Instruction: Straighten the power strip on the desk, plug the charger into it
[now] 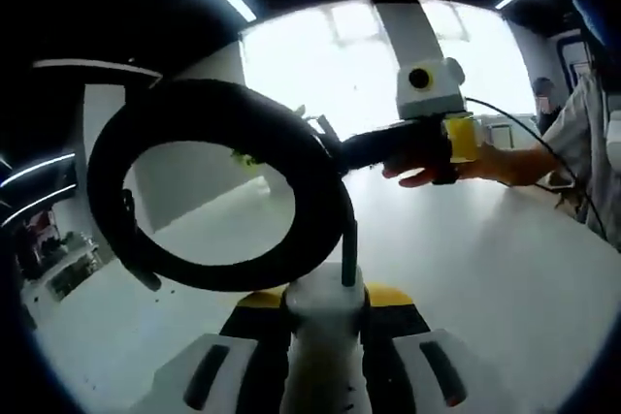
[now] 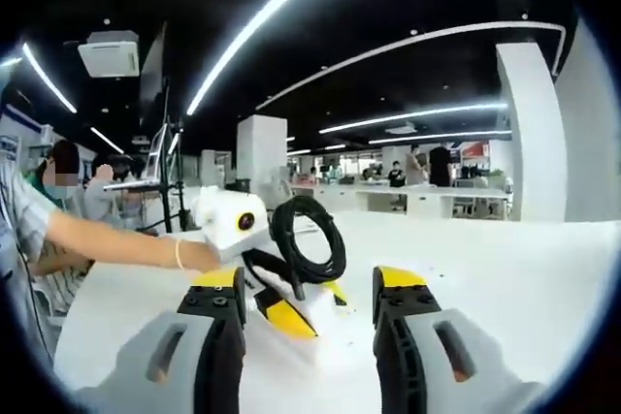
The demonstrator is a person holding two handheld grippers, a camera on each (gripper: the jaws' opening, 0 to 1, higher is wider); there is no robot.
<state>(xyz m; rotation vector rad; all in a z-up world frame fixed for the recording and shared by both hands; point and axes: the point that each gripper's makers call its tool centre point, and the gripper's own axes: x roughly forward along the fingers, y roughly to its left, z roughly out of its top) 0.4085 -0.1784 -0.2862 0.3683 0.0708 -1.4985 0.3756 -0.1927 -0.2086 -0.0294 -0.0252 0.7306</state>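
My left tool (image 1: 325, 361) was closed on the white power strip (image 1: 325, 312), lifted above the tabletop (image 1: 466, 269); its black cord (image 1: 218, 196) looped stiffly just ahead. The strip seemed rigid and light, best held by its body. My right tool (image 2: 306, 336) stood wide, empty, facing the strip (image 2: 315, 322).
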